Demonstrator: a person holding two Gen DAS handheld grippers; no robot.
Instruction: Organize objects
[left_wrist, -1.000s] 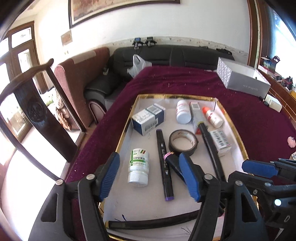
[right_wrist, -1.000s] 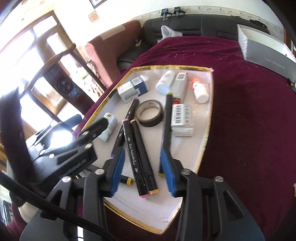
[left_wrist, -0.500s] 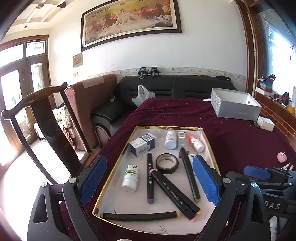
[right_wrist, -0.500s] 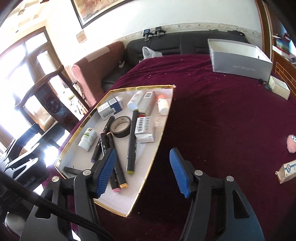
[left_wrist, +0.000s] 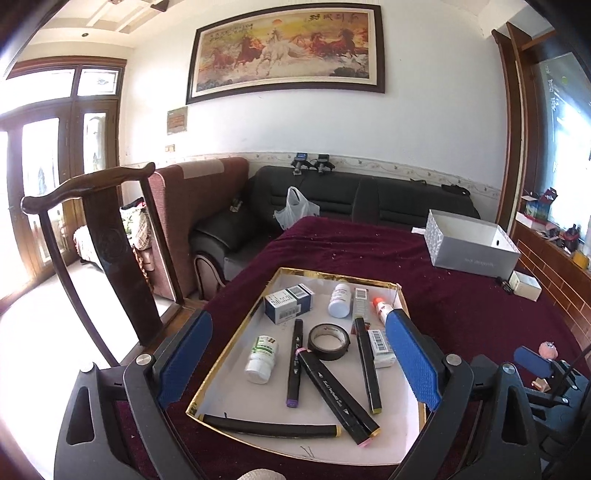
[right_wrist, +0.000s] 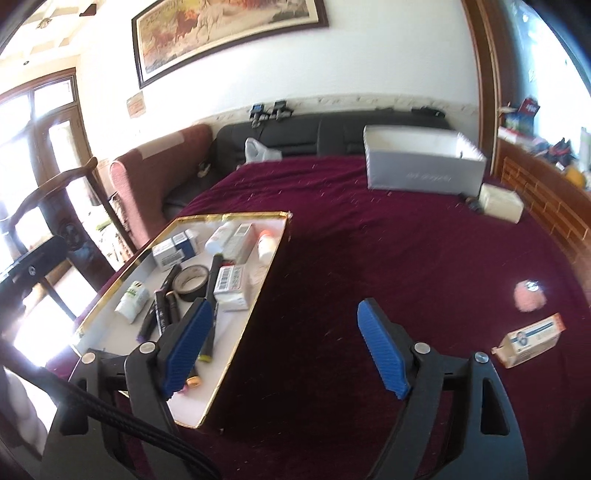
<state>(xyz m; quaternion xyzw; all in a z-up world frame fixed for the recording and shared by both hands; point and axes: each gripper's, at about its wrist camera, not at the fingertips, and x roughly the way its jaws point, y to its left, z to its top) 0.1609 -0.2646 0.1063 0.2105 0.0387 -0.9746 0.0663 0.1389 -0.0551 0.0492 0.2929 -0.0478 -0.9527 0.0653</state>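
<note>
Both jaws just opened wide, nothing between them: left gripper (left_wrist: 299, 360), right gripper (right_wrist: 284, 350). Markers (left_wrist: 334, 387) dropped in tray (left_wrist: 207, 376). Small box (right_wrist: 530, 339) left on cloth, likely next.

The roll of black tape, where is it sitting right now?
In the left wrist view, the roll of black tape lies flat mid-tray, between two black markers, nearer than the white bottle.

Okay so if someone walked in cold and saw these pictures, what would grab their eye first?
Probably the gold-rimmed tray on the dark red cloth, crowded with black markers, a roll of black tape, pill bottles and small boxes. Next, the big horse painting on the wall above the black sofa. Both blue-padded grippers, left and right, hang open and empty in the foreground.
</note>
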